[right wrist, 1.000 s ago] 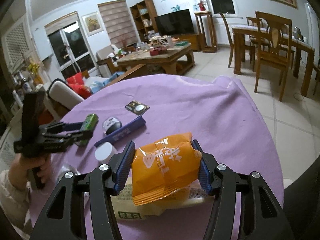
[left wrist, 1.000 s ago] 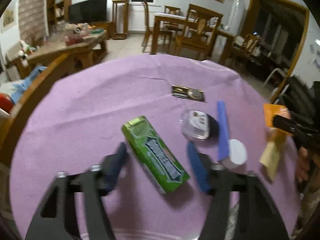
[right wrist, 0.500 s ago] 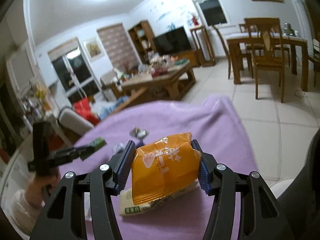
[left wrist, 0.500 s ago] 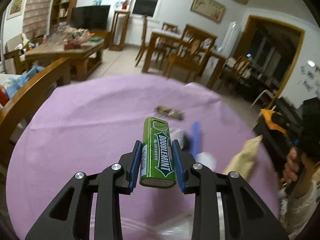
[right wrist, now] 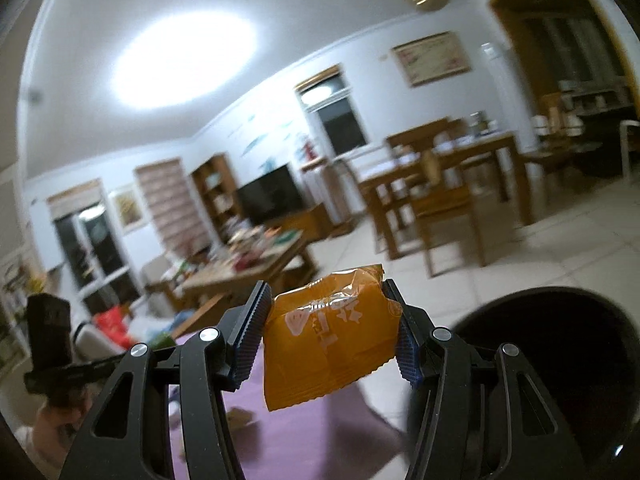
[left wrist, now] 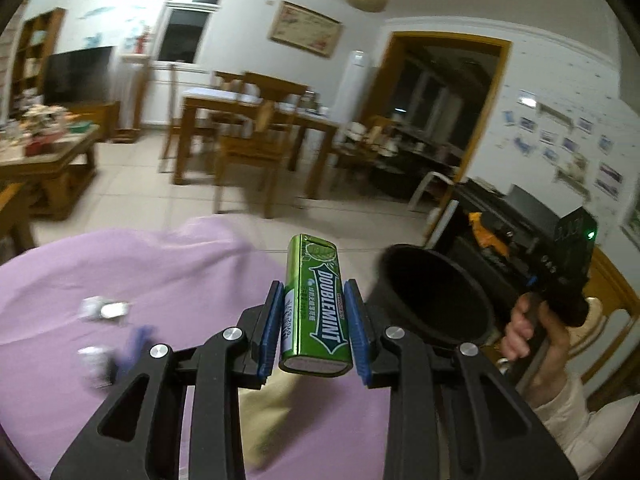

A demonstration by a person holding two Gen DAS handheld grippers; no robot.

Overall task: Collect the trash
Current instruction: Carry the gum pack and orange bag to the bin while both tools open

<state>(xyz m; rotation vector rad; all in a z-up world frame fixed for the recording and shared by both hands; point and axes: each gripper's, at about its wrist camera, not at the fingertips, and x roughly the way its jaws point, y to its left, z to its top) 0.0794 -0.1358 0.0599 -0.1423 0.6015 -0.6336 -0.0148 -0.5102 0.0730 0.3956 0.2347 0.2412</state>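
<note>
Purple tablecloth [left wrist: 120,272] blurred; tabletop scraps [left wrist: 105,309] indistinct.

A glossy green foil-look gum pack [left wrist: 317,312] sits between ribbed blue pads [left wrist: 269,332] of the matt black plastic left claw [left wrist: 314,330]. A shiny, crinkled orange film wrapper [right wrist: 330,336] fills the right claw [right wrist: 330,334], its screws bright metal. Matt purple cloth [left wrist: 160,280] covers the tabletop beside a smooth black bin [left wrist: 436,304].
</note>
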